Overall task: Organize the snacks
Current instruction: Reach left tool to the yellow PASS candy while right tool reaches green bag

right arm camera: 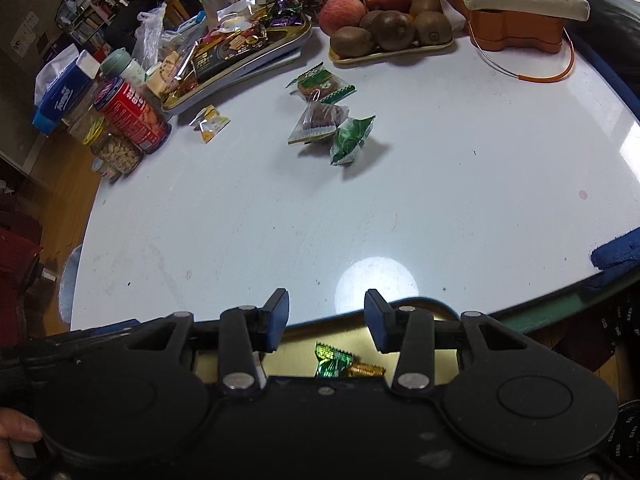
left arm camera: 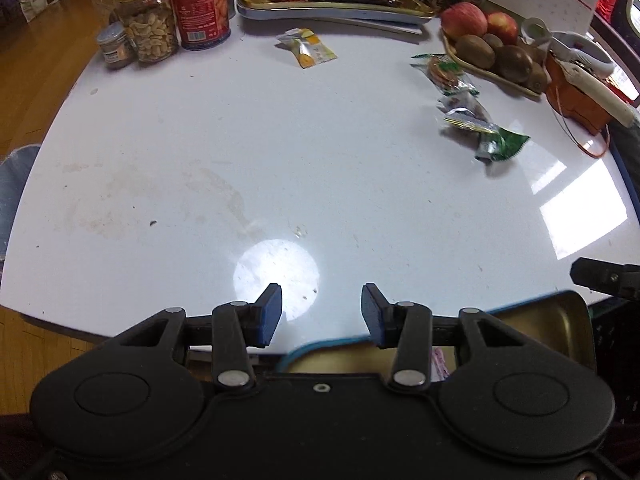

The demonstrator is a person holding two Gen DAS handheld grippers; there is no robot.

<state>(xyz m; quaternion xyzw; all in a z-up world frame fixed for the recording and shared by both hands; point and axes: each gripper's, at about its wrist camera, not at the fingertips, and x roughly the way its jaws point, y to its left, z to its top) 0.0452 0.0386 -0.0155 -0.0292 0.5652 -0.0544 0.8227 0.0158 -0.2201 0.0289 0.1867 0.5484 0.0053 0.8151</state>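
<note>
both grippers (left arm camera: 321, 316) (right arm camera: 327, 320) agape, empty; snack packets (right arm camera: 320, 120) beside fruit tray (right arm camera: 392, 50)

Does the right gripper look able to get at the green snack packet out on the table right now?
Probably yes. The right gripper is open and empty, and bare table lies between it and the green snack packet. Only the clear packet beside it crowds one side.
</note>
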